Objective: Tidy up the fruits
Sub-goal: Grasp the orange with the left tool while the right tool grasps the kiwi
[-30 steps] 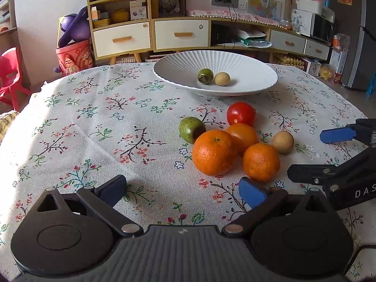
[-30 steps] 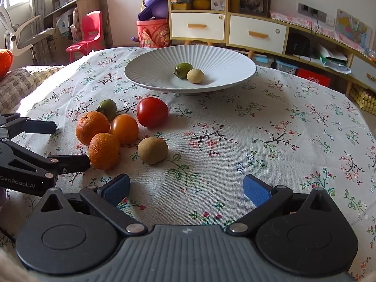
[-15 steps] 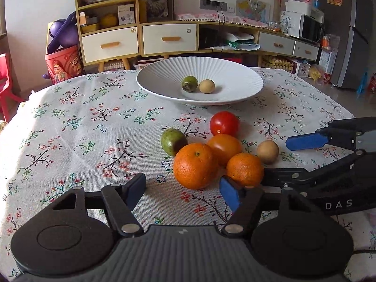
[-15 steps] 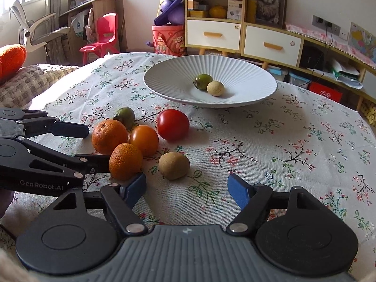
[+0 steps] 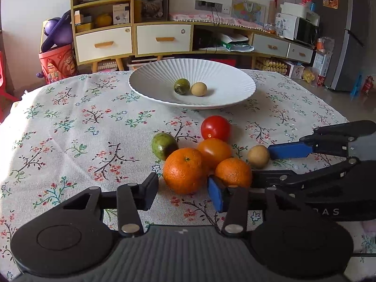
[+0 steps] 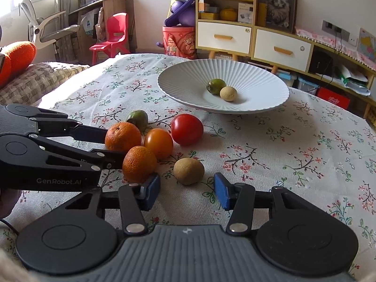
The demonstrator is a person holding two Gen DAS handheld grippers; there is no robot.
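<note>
A cluster of fruit lies on the floral tablecloth: a big orange [image 5: 183,170] [image 6: 122,137], a small orange [image 5: 233,172] [image 6: 139,163], an orange tomato [image 5: 213,150] [image 6: 158,143], a red tomato [image 5: 215,128] [image 6: 186,129], a green fruit [image 5: 163,146] [image 6: 138,119] and a brown kiwi [image 5: 258,156] [image 6: 188,171]. My left gripper [image 5: 184,191] is open, its jaws either side of the big orange. My right gripper [image 6: 186,191] is open just before the kiwi. The white ribbed plate [image 5: 225,82] [image 6: 263,87] holds a green fruit [image 5: 181,86] and a tan fruit [image 5: 199,89].
The plate stands at the far middle of the table. Cabinets [image 5: 131,40], a red chair [image 6: 110,35] and a red bucket [image 5: 58,63] stand beyond the table. A cushioned seat [image 6: 35,80] is at the left edge.
Both grippers have moved forward and their jaws have narrowed. The left now brackets the big orange; the right has come up close to the kiwi. The fruit has not moved.
</note>
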